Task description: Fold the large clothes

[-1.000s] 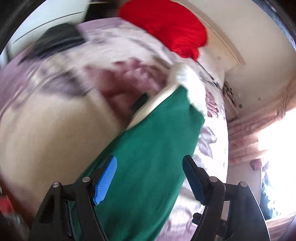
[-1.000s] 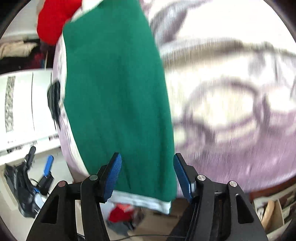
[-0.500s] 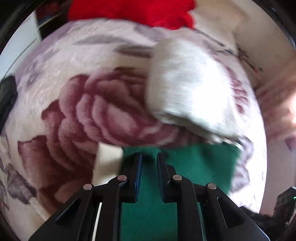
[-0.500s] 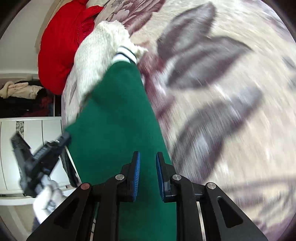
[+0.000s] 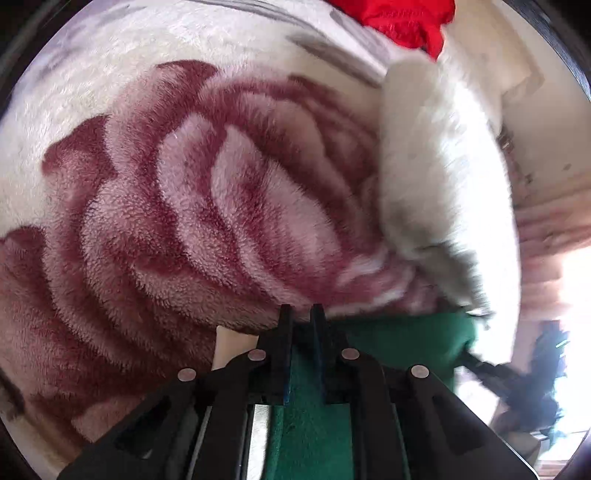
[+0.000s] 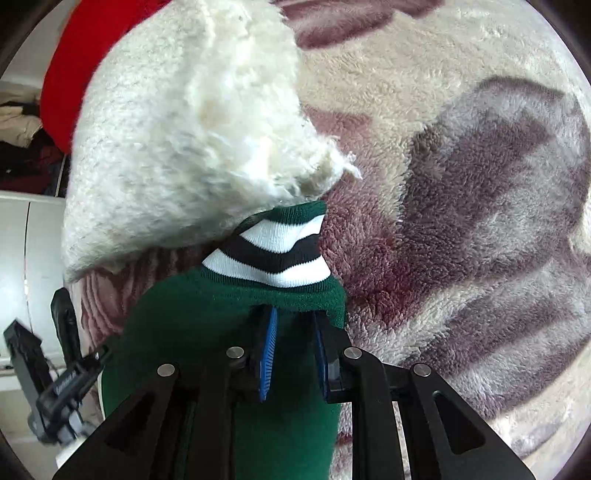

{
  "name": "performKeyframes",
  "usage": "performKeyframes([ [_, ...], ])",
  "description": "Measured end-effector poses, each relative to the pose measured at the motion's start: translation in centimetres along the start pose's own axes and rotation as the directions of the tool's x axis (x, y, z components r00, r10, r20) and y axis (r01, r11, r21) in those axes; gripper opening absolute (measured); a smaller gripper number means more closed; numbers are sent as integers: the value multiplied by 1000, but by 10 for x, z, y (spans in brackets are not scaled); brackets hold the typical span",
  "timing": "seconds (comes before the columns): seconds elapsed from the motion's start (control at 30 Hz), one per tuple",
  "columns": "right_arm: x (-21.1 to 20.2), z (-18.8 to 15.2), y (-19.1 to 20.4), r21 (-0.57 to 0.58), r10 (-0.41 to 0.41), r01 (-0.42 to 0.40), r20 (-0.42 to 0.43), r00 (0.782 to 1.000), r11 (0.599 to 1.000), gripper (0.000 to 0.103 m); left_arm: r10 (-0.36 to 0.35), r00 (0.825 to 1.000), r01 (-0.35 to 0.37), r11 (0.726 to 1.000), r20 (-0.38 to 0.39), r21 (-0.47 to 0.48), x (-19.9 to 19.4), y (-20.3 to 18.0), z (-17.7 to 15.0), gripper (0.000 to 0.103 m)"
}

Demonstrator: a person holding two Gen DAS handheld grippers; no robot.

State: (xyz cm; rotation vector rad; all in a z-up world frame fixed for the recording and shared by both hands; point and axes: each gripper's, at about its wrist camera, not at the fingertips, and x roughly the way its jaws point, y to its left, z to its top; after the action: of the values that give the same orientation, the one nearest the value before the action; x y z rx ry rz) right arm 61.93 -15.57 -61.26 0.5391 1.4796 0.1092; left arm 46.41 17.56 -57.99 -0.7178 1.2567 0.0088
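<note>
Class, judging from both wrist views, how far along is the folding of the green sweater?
Done: the left hand-held gripper and right hand-held gripper both grip the green sweater. In hand: carrying it over the flowered blanket, striped cuff leading. Left: laying it down, further folds.

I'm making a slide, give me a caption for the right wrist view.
Right gripper clamps the green garment near its striped cuff, beside a white fluffy garment on the floral blanket.

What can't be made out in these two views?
- Green garment: overall shape; right hand-held gripper and bottom edge hide it in the right wrist view.
- Left wrist view: left hand-held gripper covers its grip; white fluffy garment blurred.
- Red cloth: cut off by the top edge.
</note>
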Motion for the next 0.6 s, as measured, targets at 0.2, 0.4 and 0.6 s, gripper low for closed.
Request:
performKeyframes([
  [0.2,-53,-52,-15,52,130,-129,-18,991,990,54,-151,987,153,988,59,-23,-89,35,-33,84],
  [0.4,-65,-135,-35,200,110,-99,-49,993,975,54,-106,982,123,987,-159,106,-59,49,-92,79],
  [0.6,-42,-198,-39,323,83,-59,-62,995,945,54,-500,855,507,862,-136,15,-80,44,-100,8],
])
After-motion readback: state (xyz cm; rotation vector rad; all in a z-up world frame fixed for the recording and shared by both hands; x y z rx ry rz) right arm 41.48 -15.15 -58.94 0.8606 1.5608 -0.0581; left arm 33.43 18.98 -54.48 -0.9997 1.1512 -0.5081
